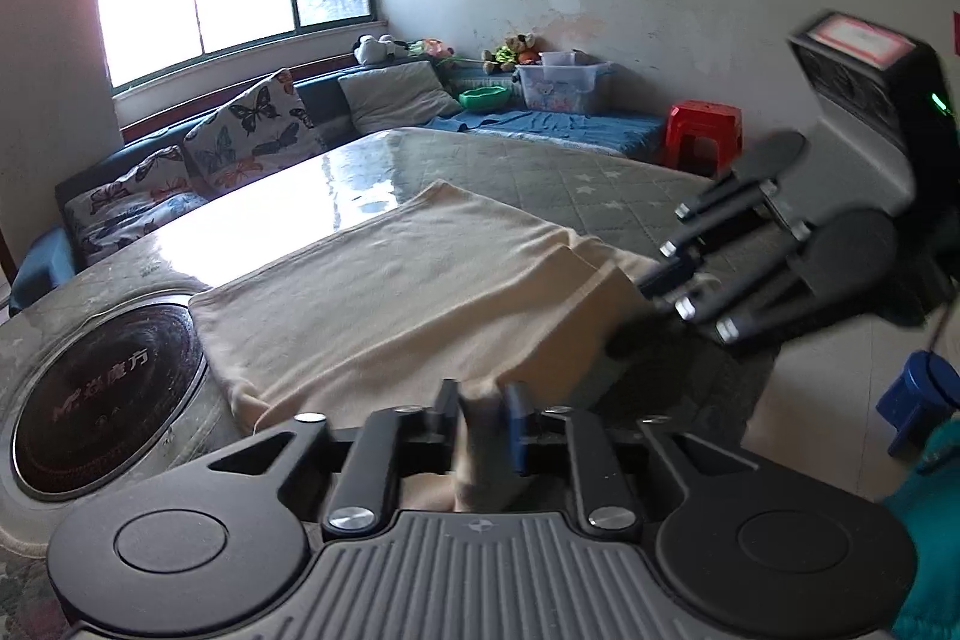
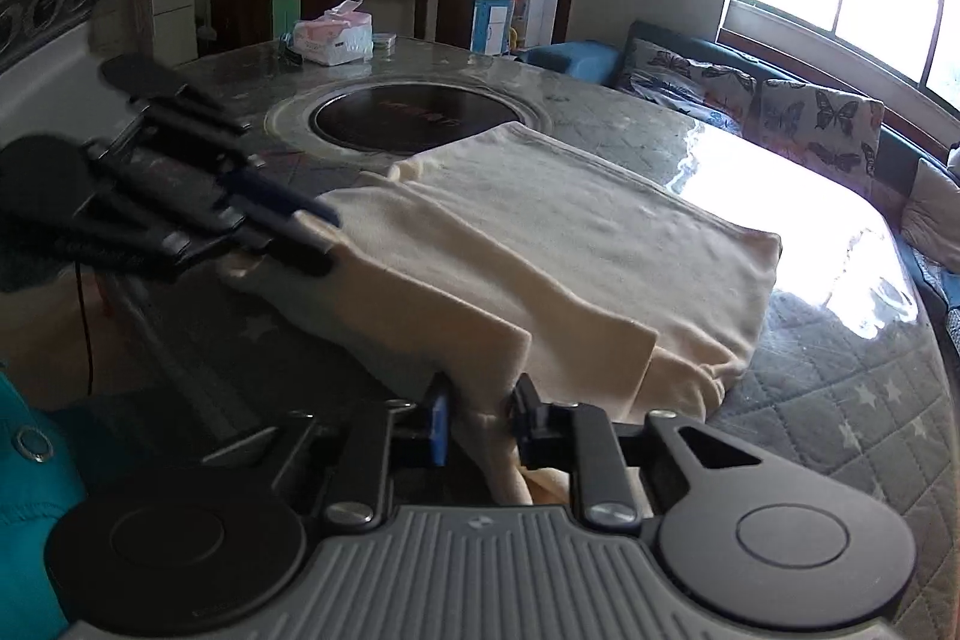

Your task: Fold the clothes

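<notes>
A cream garment lies partly folded on the table, its near edge lifted off the surface. In the left wrist view my left gripper is shut on a bunched bit of that near edge. From the right wrist view the left gripper shows at the garment's left corner. My right gripper is shut on the hem at the near right, with cloth filling the gap between its fingers. It also appears in the left wrist view, where the right gripper pinches the cloth's right edge.
The table has a quilted star cover under clear plastic and a round black cooktop set in beside the garment. A tissue pack stands at the far side. A sofa with butterfly cushions, a red stool and a blue stool surround it.
</notes>
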